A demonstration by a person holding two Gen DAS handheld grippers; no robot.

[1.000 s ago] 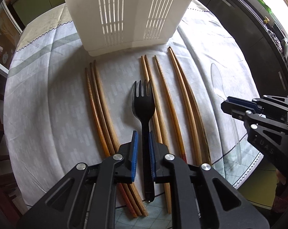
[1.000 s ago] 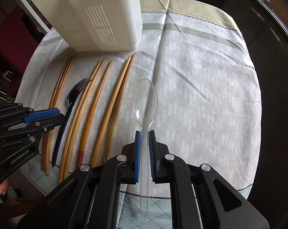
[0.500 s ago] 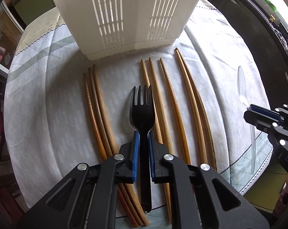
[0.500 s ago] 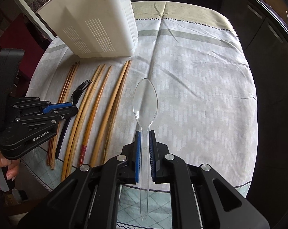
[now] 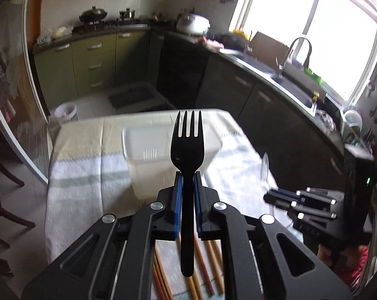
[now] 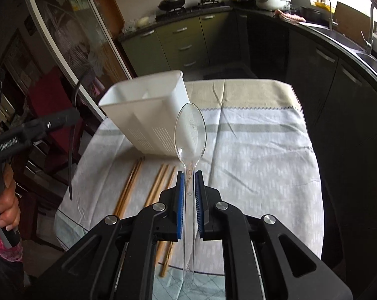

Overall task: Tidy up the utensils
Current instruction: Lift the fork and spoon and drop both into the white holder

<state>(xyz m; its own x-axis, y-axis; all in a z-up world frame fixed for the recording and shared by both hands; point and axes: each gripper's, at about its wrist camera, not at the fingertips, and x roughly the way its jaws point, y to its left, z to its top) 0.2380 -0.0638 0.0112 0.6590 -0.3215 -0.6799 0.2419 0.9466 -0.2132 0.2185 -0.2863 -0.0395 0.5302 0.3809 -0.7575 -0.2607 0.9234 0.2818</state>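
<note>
A kitchen lies behind the cloth-covered counter [image 6: 251,150]. Both utensils have been lifted off it: the black fork [image 5: 187,150] is clamped in the left tool [image 5: 187,195], the clear spoon [image 6: 190,135] in the right tool [image 6: 189,195]. The white holder [image 6: 148,115] ahead is now reachable; chopsticks [image 6: 128,187] remain below.

This is a home kitchen. Along the far wall stand olive-green cabinets with metal handles [image 6: 185,37] under a dark worktop. On the worktop sits a black wok with a lid [image 6: 171,2] on a gas stove, and near it a white rice cooker [image 6: 273,0]. Under a bright window [image 5: 313,32] there is a steel sink with a curved metal tap [image 5: 292,52]. In front stands an eating table with a white and beige cloth [image 6: 258,135].
</note>
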